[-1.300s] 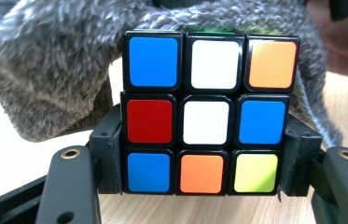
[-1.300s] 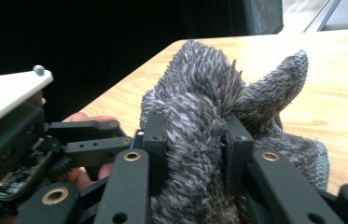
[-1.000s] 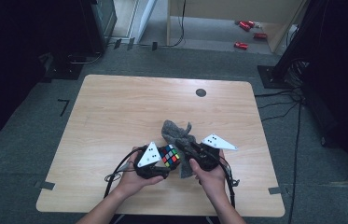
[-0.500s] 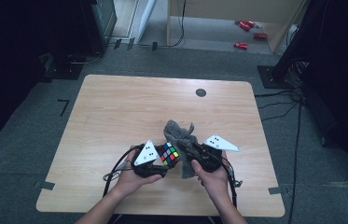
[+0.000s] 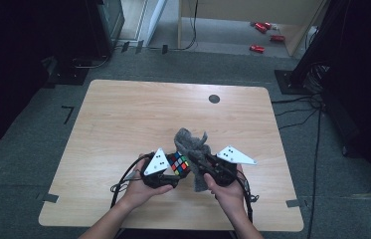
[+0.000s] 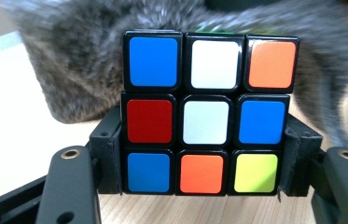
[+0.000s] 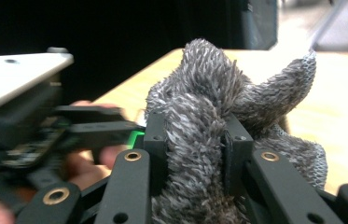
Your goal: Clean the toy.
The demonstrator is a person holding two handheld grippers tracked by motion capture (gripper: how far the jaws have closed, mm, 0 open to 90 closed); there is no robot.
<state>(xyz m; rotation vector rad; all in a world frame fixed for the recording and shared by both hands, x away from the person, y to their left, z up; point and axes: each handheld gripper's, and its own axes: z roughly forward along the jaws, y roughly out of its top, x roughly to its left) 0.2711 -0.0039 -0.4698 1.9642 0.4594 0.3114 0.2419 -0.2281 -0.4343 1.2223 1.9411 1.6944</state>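
**Cube clamped on the left, cloth bunched on the right**

While you hold both pieces low in the high view, just below its centre, your left gripper (image 5: 173, 172) is closed on the puzzle cube (image 5: 179, 163), its jaws pressing the two opposite side faces of the lower layers, as the left gripper view shows (image 6: 205, 116). Your right gripper (image 5: 200, 169) is pinched tight on a fold of the grey fuzzy cloth (image 5: 191, 143), which stands up in a soft crest between the jaws in the right gripper view (image 7: 199, 140).

Expect the cube to behave as a light, rigid block with smooth, glossy stickers; it could slip or twist a layer if you squeeze off-centre, so the flat side faces are probably the best place to hold it, squarely. The cloth looks light, limp and grippy; it will sag wherever it is not held, so take it by a thick bunched fold, as now.

Compared with a second ago, the cloth sits a touch lower and closer against the cube's right side, with a flap now hanging down between your hands toward the table (image 5: 123, 124). The cube and your left hand (image 5: 140, 186) look unchanged.
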